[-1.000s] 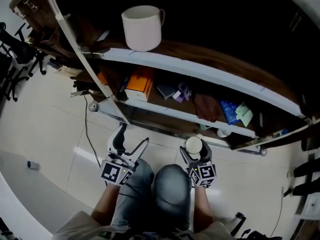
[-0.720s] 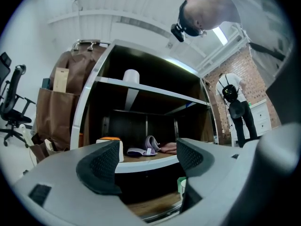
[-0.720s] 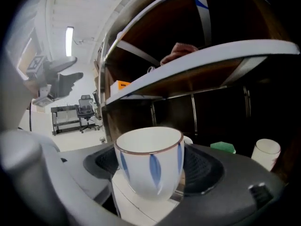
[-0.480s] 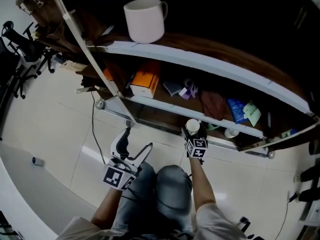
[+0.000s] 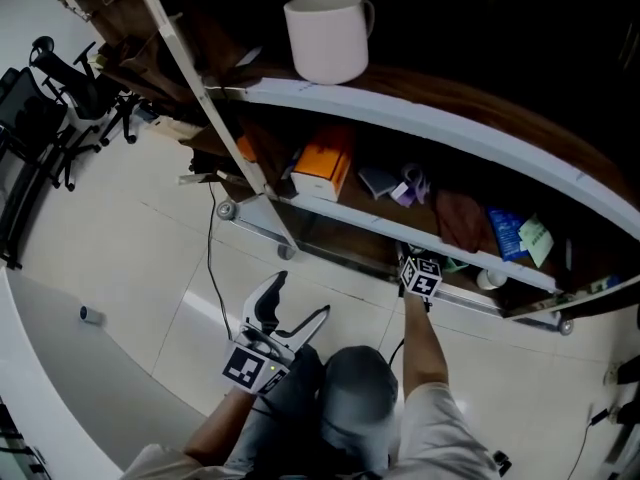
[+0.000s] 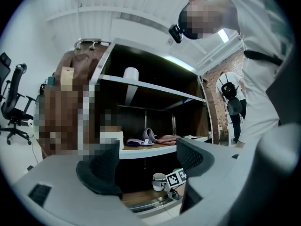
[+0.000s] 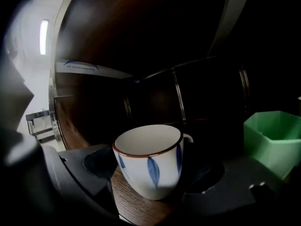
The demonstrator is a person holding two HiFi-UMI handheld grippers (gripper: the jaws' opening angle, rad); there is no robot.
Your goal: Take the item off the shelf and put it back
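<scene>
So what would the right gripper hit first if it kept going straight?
Probably the dark back wall of the bottom shelf, with its thin bars. The right gripper holds the cup between its jaws; depth is hard to judge.

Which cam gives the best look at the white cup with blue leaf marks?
Right gripper view: the white ceramic cup with blue leaf marks and brown rim fills the frame between the jaws of the right gripper. Left gripper view shows the cup small and distant. Head view hides it behind that gripper's marker cube.
</scene>
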